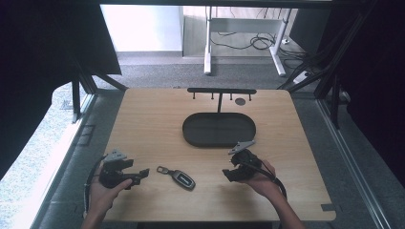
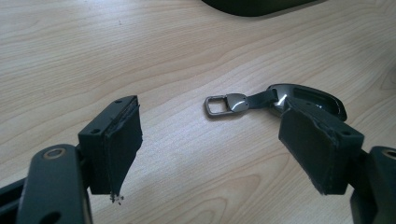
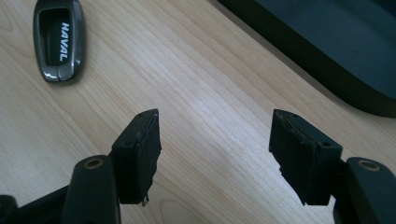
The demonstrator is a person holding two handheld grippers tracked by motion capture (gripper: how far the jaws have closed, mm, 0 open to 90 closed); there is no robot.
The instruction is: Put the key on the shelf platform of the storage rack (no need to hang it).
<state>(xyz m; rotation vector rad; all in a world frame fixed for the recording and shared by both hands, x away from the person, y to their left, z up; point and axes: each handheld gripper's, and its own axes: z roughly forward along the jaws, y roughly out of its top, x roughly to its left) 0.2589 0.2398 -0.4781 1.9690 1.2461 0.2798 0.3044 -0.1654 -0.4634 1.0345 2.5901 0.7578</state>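
Observation:
A dark car key fob [image 1: 184, 179] lies flat near the table's front, its short strap ending in a metal loop [image 1: 163, 169]. My left gripper [image 1: 137, 170] is just left of the loop, open and holding nothing. In the left gripper view, the loop [image 2: 219, 104] lies beyond the left gripper [image 2: 212, 133], and the fob [image 2: 308, 95] is partly hidden by one jaw. My right gripper [image 1: 229, 168] hovers open to the right of the fob, apart from it. In the right gripper view, the fob [image 3: 58, 39] shows white lettering, far left of the right gripper [image 3: 215, 128].
A black oval tray [image 1: 218, 141] sits mid-table behind the fob, its rim seen from each gripper [image 2: 252, 6] [image 3: 299, 53]. A black key rack with hooks [image 1: 221, 90] stands at the back edge, with a small dark disc [image 1: 240, 101] beside it.

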